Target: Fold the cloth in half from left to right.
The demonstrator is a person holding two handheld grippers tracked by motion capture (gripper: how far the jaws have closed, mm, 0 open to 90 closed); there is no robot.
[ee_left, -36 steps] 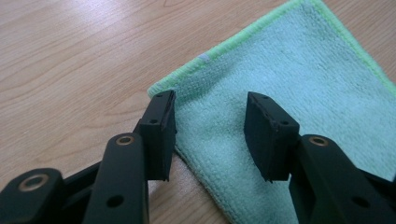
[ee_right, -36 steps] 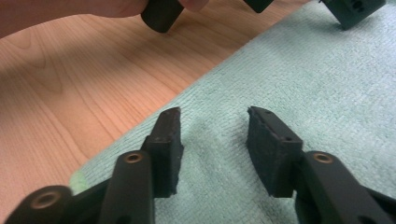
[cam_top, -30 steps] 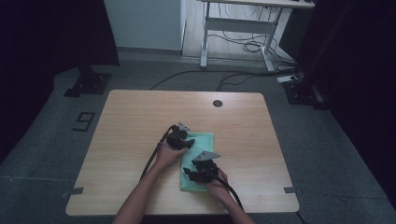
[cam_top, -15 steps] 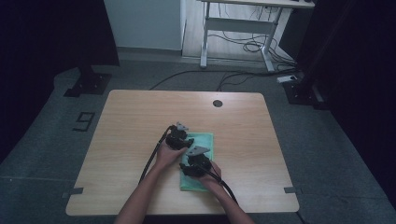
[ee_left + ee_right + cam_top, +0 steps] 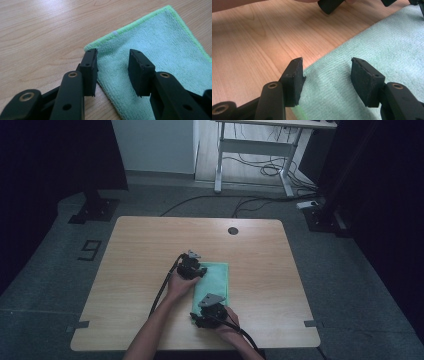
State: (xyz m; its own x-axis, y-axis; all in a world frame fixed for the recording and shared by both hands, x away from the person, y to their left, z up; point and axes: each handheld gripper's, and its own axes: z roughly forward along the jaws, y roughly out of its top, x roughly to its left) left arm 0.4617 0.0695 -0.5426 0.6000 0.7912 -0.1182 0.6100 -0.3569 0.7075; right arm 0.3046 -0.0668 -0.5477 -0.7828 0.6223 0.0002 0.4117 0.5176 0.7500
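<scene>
Right, the green cloth (image 5: 212,282) lies flat near the desk's (image 5: 140,245) front edge, a bit right of centre, long side running front to back. You've got one claw at each end, prob. so you can lift both ends of its left edge together & fold it over. L gripper (image 5: 113,68) sits at the far-left corner, jaws half spread and just been closing, one pad (image 5: 90,71) at the cloth's edge, nothing pinched yet. R gripper (image 5: 326,80) straddles the left edge by the near end, jaws just been opening, also gripping nothing.
</scene>
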